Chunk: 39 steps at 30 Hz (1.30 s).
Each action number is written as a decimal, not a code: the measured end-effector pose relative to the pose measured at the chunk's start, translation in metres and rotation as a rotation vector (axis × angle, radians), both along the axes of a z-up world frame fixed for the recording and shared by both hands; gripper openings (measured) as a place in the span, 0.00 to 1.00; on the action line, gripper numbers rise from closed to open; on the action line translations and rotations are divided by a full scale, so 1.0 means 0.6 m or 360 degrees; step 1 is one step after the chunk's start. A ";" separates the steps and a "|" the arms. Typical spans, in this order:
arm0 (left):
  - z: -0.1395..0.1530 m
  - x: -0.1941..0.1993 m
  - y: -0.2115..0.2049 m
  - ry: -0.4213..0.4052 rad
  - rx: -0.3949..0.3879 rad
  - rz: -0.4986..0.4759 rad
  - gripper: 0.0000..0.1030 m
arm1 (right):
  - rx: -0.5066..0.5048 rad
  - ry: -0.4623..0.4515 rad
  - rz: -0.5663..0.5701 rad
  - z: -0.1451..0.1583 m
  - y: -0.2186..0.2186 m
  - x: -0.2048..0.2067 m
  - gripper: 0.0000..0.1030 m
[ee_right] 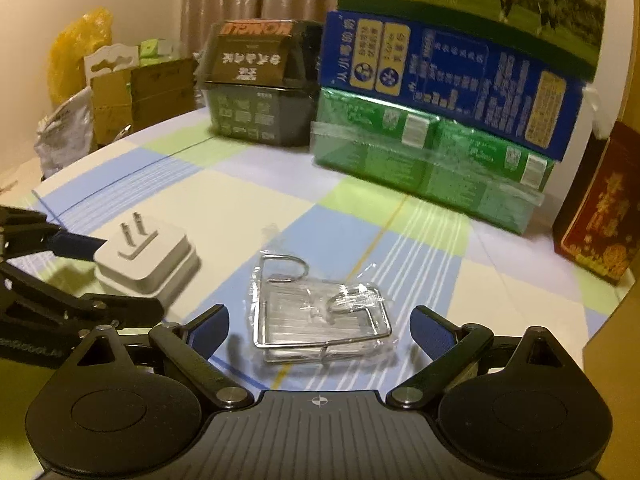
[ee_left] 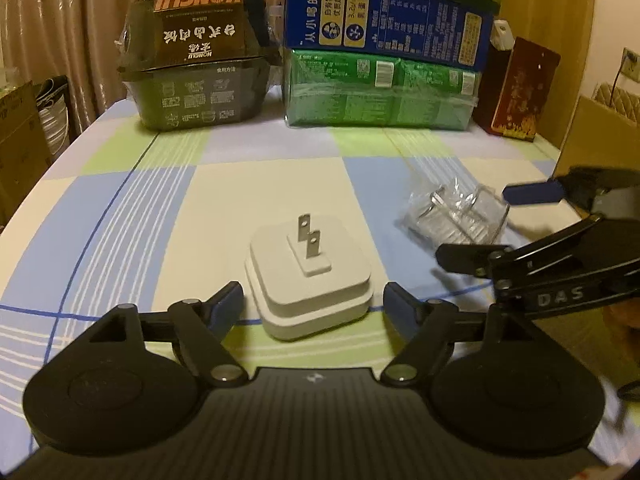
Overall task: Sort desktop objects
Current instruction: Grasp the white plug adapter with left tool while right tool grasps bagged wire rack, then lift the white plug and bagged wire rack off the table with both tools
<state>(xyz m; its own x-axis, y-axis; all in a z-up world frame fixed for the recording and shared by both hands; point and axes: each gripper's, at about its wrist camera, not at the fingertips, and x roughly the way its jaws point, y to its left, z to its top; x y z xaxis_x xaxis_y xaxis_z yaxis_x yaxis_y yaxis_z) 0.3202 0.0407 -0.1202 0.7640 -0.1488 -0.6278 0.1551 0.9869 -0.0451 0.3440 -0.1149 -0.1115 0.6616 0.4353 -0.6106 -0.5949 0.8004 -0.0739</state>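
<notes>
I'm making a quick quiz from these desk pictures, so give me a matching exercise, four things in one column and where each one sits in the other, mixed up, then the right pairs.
Column one:
1. white plug adapter
2. wrapped wire hook
3. blue milk carton
4. red box

Column two:
A. on top of the green pack
B. between the open jaws of the left gripper
C. at the far right of the back row
D. in front of the open right gripper

Pairs: 1-B, 2-D, 3-A, 4-C
</notes>
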 end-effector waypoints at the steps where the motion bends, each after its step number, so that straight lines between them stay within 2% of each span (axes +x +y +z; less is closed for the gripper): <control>1: 0.001 0.001 -0.001 -0.0014 0.0000 0.0007 0.74 | 0.0015 0.0014 -0.0008 0.000 -0.002 0.003 0.92; 2: 0.002 0.001 -0.004 -0.0027 0.0010 0.0009 0.76 | 0.0032 0.0029 -0.0008 -0.002 -0.003 0.007 0.88; 3: 0.002 0.001 -0.006 -0.0037 0.0017 0.0005 0.76 | 0.0034 0.0040 -0.0003 -0.002 -0.003 0.007 0.78; 6: 0.001 0.005 -0.008 -0.0037 0.0013 0.0037 0.76 | 0.0031 0.0046 -0.0009 -0.003 -0.004 0.007 0.67; 7: 0.000 0.007 -0.007 -0.0033 -0.0001 0.0055 0.76 | 0.0037 0.0050 -0.0015 -0.002 -0.005 0.007 0.66; 13: 0.001 0.013 -0.005 -0.0031 -0.0039 0.0136 0.75 | 0.0022 0.0054 -0.0092 0.003 -0.009 0.001 0.65; 15: -0.001 0.018 0.000 0.0001 -0.0098 0.0154 0.74 | 0.0026 0.0060 -0.0124 0.004 -0.010 -0.001 0.65; 18: 0.002 0.025 0.002 0.0011 -0.0108 0.0180 0.66 | 0.0023 0.0066 -0.0165 0.007 -0.011 -0.003 0.65; 23: 0.004 0.021 0.002 0.0029 -0.0078 0.0144 0.61 | 0.0019 0.0067 -0.0196 0.013 -0.011 -0.014 0.65; 28: 0.011 0.004 0.006 0.0054 -0.0059 0.0108 0.61 | 0.0042 0.0067 -0.0204 0.032 -0.018 -0.034 0.65; 39: 0.039 -0.070 -0.007 0.0110 -0.0039 0.0009 0.59 | 0.0116 0.0145 -0.0312 0.072 -0.055 -0.118 0.65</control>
<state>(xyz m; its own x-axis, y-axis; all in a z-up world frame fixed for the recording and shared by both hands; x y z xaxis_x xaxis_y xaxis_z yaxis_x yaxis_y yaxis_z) 0.2782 0.0367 -0.0968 0.7201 -0.1606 -0.6751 0.1450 0.9862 -0.0799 0.2732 -0.1482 -0.0683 0.6814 0.3492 -0.6432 -0.4292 0.9025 0.0353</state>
